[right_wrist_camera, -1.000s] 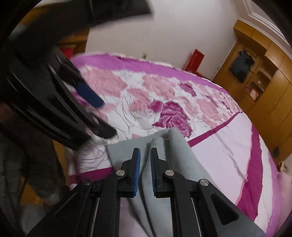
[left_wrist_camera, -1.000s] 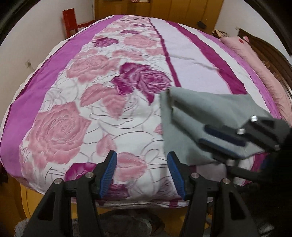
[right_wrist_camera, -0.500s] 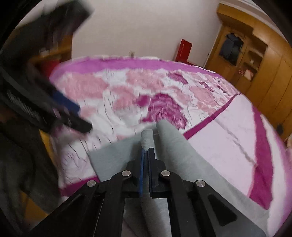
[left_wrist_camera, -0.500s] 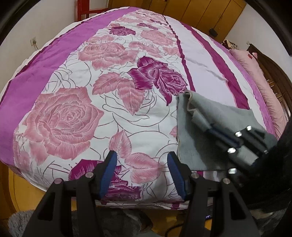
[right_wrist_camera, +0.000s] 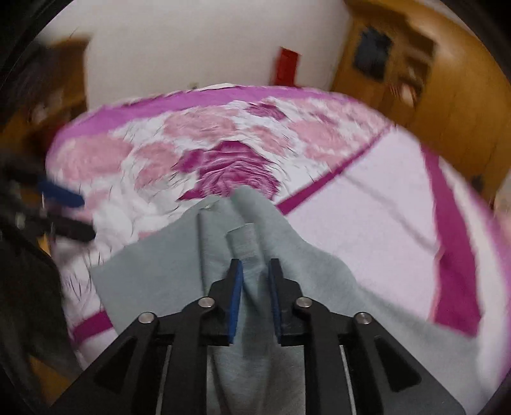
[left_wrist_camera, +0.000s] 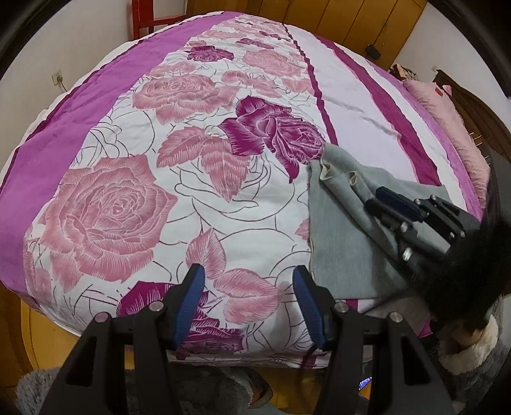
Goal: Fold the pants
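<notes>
The grey pants (left_wrist_camera: 341,230) lie folded on the bed near its front right edge, with a bunched fold along their top. My left gripper (left_wrist_camera: 249,277) is open and empty above the bedspread, left of the pants. My right gripper (right_wrist_camera: 254,271) is over the pants, its jaws parted with a ridge of grey cloth (right_wrist_camera: 246,245) between them, no longer pinched. It also shows in the left wrist view (left_wrist_camera: 377,198). The right wrist view is blurred.
The bed (left_wrist_camera: 134,153) has a pink and purple rose bedspread. A pink pillow (left_wrist_camera: 447,118) lies at the far right. A red chair (left_wrist_camera: 150,19) and wooden wardrobes (left_wrist_camera: 351,19) stand behind. The bed's front edge drops to a wooden floor.
My right gripper was shut on the fold of the pants half a second ago and has now opened. The left gripper stayed open and moved closer over the bed.
</notes>
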A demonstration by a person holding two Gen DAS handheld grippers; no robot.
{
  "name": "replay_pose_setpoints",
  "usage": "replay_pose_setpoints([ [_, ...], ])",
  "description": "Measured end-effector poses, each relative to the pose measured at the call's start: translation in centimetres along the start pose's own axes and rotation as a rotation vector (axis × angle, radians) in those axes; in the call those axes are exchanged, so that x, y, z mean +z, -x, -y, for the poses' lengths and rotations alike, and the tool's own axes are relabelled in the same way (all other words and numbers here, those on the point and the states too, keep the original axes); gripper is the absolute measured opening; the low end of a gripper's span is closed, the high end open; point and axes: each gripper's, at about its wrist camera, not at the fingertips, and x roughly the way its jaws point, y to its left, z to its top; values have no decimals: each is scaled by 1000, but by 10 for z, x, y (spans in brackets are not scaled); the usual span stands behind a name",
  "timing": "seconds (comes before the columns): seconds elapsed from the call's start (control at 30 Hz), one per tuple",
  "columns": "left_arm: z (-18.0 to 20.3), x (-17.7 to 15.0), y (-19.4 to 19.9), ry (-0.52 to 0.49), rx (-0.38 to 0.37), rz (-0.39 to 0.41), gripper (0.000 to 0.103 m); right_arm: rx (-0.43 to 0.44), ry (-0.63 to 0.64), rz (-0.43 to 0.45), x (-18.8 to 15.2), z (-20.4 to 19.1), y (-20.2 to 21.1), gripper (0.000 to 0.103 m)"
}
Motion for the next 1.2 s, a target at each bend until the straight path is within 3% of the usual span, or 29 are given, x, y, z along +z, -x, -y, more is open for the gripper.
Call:
replay_pose_setpoints([
  [0.1,2,1,-1,-8,0,-2,60,-99,151,-1,-3,-22,-4,15],
  [0.27,2,0,-1,-13,3,-3,60,-220,216,21,-1,-25,-8,15],
  [0.3,2,0,-1,-13,2,-3,60,-216,207,21,0,-24,-8,14],
  [0.37,2,0,-1,-12,0,-3,60,-166,152,25,3,-17,-4,0],
  [0.5,1,0,-1,-11,-2,-5,60,-129,87,95,6,-12,17,0],
  [0.63,-1,0,2,0,-27,1,60,-58,204,171,6,-34,46,0],
  [0.87,-22,2,8,113,-81,12,60,5,451,127,-12,-92,36,0],
  [1.2,-19,1,8,91,-68,12,60,37,446,163,-13,-92,38,0],
])
